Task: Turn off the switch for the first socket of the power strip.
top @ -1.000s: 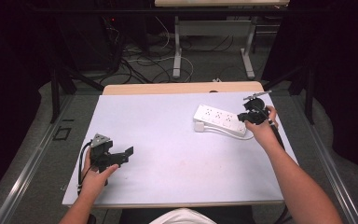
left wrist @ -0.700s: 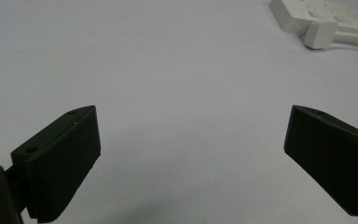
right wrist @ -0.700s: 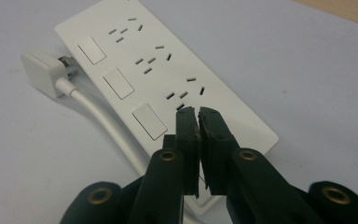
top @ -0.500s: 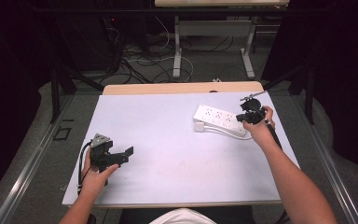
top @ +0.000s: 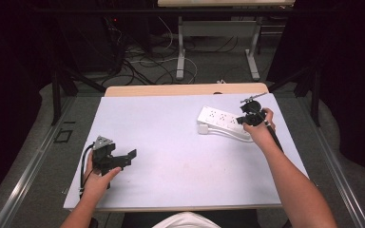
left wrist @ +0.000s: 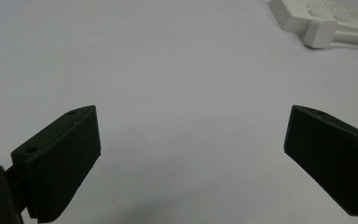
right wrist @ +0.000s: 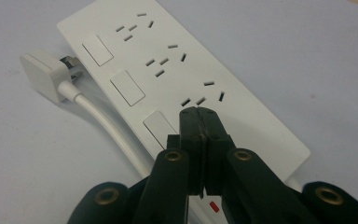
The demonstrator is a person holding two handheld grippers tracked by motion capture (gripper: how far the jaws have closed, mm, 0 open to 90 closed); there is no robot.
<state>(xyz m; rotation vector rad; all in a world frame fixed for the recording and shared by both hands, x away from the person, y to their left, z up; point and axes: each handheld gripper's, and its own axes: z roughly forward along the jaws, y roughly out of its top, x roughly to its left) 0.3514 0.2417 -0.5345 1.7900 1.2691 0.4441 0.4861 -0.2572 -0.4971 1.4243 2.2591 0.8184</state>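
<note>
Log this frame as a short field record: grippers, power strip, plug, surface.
right gripper: jaws shut, tips over the power strip, near its third switch; contact cannot be told
left gripper: jaws wide open, nothing between them, low over the table near its left front
power strip: white, flat on the table, right side
plug: white, lying loose beside the strip, not inserted
cable: white, runs along the strip
table: pale top

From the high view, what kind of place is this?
Likely a lab or recording workspace, not a home: a plain white table holding a power strip, loose cables across the grey floor behind it, and dark curtains at the sides.
</note>
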